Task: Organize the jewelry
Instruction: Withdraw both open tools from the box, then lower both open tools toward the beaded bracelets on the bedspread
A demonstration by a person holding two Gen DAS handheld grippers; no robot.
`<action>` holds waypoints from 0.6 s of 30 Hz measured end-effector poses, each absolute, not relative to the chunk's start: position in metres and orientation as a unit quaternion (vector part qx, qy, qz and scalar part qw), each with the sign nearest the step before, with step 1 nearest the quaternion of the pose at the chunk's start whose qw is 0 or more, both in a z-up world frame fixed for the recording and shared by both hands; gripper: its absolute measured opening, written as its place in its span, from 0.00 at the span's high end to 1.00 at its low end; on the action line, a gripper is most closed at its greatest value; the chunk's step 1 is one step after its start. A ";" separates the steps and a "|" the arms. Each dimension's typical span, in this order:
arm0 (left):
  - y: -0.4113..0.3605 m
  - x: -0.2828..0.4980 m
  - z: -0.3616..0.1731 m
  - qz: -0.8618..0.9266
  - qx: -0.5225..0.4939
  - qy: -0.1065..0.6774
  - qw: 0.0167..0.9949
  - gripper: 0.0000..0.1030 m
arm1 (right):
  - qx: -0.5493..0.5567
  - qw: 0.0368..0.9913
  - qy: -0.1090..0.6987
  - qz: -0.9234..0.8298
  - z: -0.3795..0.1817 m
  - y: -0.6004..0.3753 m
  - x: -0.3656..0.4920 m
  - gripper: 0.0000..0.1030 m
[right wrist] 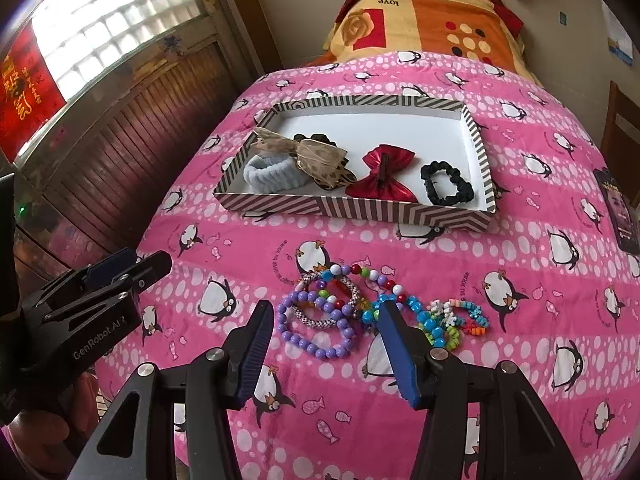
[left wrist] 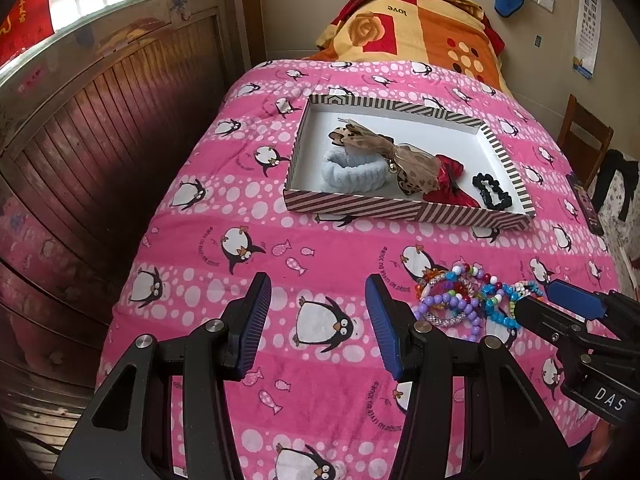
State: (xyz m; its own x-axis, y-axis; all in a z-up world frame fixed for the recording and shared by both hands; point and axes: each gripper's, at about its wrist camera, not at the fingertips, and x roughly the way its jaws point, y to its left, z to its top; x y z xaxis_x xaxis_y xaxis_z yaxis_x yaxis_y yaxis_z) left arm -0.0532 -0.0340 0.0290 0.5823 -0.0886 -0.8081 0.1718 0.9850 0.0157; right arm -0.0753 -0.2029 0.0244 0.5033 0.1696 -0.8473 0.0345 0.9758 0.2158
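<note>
Bracelets [right wrist: 340,312] lie heaped on the pink quilt [right wrist: 500,380], short of the striped box [right wrist: 360,210] that already holds the hair ties. Right gripper [right wrist: 326,326] hovers over the heap, jaws apart, empty; left gripper [left wrist: 318,314] waits beside it, wide open, empty. Pick-up step: next, drop onto one purple loop and close.

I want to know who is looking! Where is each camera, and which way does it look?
Left wrist: sits on the left gripper, looks down the bed at the box; its open fingers show, and the right gripper at the right.
Right wrist: sits on the right gripper, over the bracelets; its open fingers show, with the left gripper and a hand at the left.
Both share: box, bracelets, pink blanket.
</note>
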 end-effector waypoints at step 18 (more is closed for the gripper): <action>-0.041 -0.052 0.018 -0.083 0.041 0.466 0.880 0.53 | 0.110 0.858 0.501 0.027 0.020 -0.221 -0.079 0.49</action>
State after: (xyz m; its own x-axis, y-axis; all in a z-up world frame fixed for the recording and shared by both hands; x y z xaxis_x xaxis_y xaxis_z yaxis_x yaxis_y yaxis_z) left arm -0.0516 -0.0406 0.0183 0.5525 -0.1072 -0.8266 0.1843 0.9829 -0.0043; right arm -0.0788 -0.2207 0.0196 0.4975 0.1565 -0.8532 0.0641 0.9743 0.2161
